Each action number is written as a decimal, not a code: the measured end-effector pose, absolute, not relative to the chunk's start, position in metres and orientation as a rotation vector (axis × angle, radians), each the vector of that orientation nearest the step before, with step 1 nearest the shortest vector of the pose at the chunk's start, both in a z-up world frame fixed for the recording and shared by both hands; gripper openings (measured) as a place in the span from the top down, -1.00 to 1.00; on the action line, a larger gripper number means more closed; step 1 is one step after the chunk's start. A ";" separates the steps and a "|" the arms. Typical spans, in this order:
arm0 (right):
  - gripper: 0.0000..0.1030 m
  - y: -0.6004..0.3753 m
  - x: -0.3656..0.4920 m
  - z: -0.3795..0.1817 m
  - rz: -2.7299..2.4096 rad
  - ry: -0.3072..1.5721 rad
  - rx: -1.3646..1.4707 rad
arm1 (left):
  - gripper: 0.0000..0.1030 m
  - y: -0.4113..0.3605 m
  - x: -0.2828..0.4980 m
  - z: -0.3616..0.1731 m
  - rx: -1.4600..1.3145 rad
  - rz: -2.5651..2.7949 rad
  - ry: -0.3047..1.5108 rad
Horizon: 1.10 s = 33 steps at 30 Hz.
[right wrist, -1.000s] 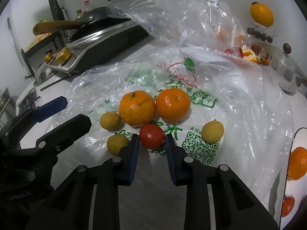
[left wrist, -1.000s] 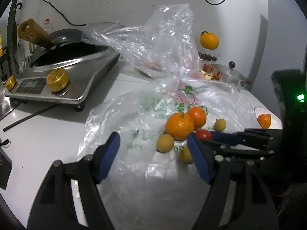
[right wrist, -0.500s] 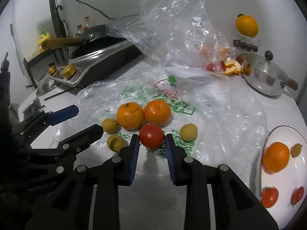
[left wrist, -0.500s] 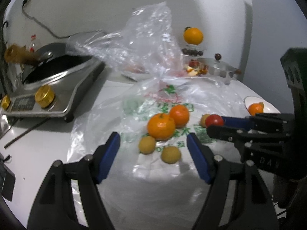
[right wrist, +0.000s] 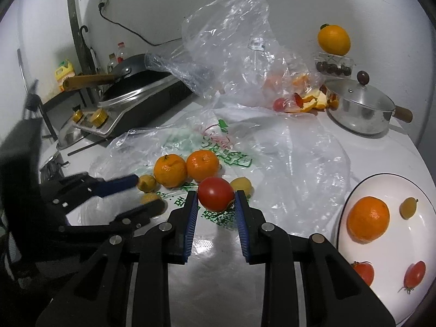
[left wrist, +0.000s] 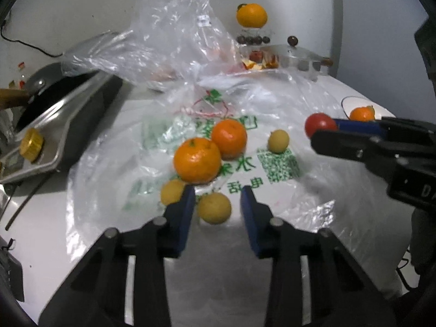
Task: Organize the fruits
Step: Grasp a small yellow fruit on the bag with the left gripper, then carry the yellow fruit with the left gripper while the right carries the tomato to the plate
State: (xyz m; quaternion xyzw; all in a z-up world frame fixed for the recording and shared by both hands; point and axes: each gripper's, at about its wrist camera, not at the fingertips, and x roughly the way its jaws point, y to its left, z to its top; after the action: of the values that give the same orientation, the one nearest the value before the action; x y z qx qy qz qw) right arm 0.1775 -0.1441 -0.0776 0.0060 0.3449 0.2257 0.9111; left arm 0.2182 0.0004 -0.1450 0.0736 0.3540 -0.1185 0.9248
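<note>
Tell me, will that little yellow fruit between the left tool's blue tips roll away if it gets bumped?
Probably yes. The small yellow fruit looks round and smooth, so a nudge could send it rolling. It lies on the crinkly plastic bag, which looks slippery, though the wrinkles might slow it. The left tool has just been closing around it, which should stop it, if the tips don't squeeze it sideways.

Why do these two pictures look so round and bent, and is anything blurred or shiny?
Both views are fisheye: dark corners, edges curved. Left wrist view: soft all over, the right gripper smeared; glare on the bag. Right wrist view: sharper; the tomato is crisp, the left gripper blurred, and the table reflects light.
</note>
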 end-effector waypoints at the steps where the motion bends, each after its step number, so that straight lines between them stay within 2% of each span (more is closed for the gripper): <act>1: 0.43 -0.145 0.177 -0.077 0.465 0.708 0.017 | 0.36 0.001 0.219 -0.146 0.145 -0.247 0.735; 7: 0.43 -0.155 0.173 -0.077 0.455 0.698 0.035 | 0.38 -0.006 0.223 -0.151 0.183 -0.270 0.782; 10: 0.43 -0.160 0.168 -0.074 0.450 0.687 0.039 | 0.46 -0.007 0.223 -0.151 0.191 -0.264 0.779; 20: 0.43 -0.174 0.145 -0.062 0.419 0.642 0.024 | 0.45 -0.012 0.206 -0.144 0.232 -0.252 0.713; 33: 0.43 -0.189 0.116 -0.049 0.372 0.584 -0.004 | 0.46 -0.032 0.171 -0.095 0.123 -0.342 0.585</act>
State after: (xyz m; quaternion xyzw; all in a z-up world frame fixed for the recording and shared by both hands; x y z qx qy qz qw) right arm 0.1157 -0.1890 -0.0491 -0.0019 0.2863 0.1825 0.9406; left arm 0.1710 -0.0318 -0.0947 0.0602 0.2868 -0.1674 0.9413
